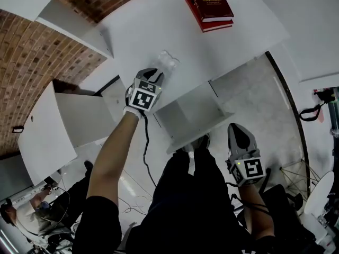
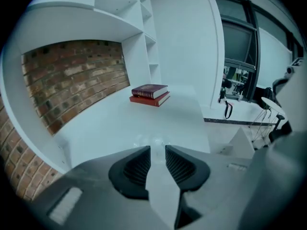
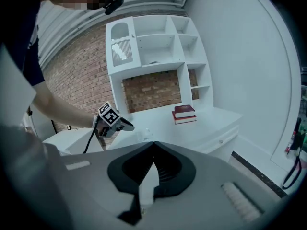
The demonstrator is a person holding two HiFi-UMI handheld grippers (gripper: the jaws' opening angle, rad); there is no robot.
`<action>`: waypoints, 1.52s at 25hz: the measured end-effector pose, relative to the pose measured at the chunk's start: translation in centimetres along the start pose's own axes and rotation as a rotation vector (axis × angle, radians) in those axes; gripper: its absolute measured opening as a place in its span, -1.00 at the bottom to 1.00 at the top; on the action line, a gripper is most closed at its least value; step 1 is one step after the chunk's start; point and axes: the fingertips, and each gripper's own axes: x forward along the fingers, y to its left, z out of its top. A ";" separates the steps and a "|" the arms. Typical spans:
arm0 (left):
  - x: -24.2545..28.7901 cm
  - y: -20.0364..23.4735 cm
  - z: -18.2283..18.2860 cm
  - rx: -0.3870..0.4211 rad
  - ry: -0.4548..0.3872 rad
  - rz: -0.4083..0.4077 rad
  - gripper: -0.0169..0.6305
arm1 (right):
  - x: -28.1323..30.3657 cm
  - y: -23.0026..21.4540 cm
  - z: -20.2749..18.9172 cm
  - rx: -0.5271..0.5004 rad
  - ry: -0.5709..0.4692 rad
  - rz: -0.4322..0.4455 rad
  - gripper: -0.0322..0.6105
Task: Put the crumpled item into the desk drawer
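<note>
Desk point(image 1: 222, 41): white, wide, far end cut off by frame top in head view. Shelf unit point(image 3: 158, 42) on it shows whole only in right gripper view; upper cubbies too small to read.

Drawer point(image 1: 180, 126) stands pulled out under desk's near edge. Its back part is hidden under the desktop, and can't tell if anything's inside.

2 red books point(image 1: 211, 8) stacked at the far side, cover print illegible.

Left gripper point(image 2: 157, 150) is over the desk w/ fingers apart and nothing betw. them. Right gripper point(image 3: 153, 145) is low by the person's right leg, well apart from desk, fingers together and empty.

Crumpled item point(image 1: 168, 62) is clear and hard to make out vs. white top. It lies on the desk just past left gripper's tips, not touched as far as can be seen. In left gripper view it's only faint glints point(image 2: 154, 141).
</note>
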 end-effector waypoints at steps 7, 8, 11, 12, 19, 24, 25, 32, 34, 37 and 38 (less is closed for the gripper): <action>6.3 1.1 -1.8 -0.058 0.139 -0.043 -0.62 | 0.1 -1.3 -1.9 0.049 0.033 -0.046 -0.89; 6.9 1.3 -2.0 -0.056 0.157 -0.040 -0.62 | 0.2 -1.5 -2.2 0.053 0.034 -0.051 -0.89; 7.8 1.9 -1.9 -0.057 0.172 -0.022 -0.62 | 0.1 -1.8 -3.3 0.069 0.055 -0.065 -0.89; 8.1 1.8 -1.8 -0.068 0.168 -0.028 -0.62 | 0.1 -1.8 -3.7 0.074 0.066 -0.068 -0.89; 8.4 0.2 -2.6 0.050 0.222 -0.070 -0.92 | 0.9 -0.7 -4.0 0.074 0.078 -0.042 -0.89; 6.6 -1.1 -2.2 0.075 0.173 -0.120 -0.93 | 1.3 -0.1 -4.0 0.063 0.079 -0.019 -0.89; 6.0 -1.5 -2.0 0.085 0.159 -0.128 -0.93 | 1.4 0.0 -4.1 0.060 0.081 -0.016 -0.89; 0.9 -6.8 -1.8 0.159 0.083 -0.217 -0.93 | 2.2 1.3 -4.4 0.056 0.102 0.021 -0.89; -0.2 -8.6 -2.6 0.151 0.073 -0.242 -0.93 | 2.2 2.0 -5.0 0.045 0.104 0.042 -0.89; -1.6 -11.5 -4.0 0.127 0.062 -0.285 -0.93 | 2.4 3.0 -5.5 0.040 0.110 0.068 -0.89; -2.0 -12.5 -4.5 0.118 0.062 -0.302 -0.93 | 2.4 3.2 -5.8 0.042 0.114 0.073 -0.89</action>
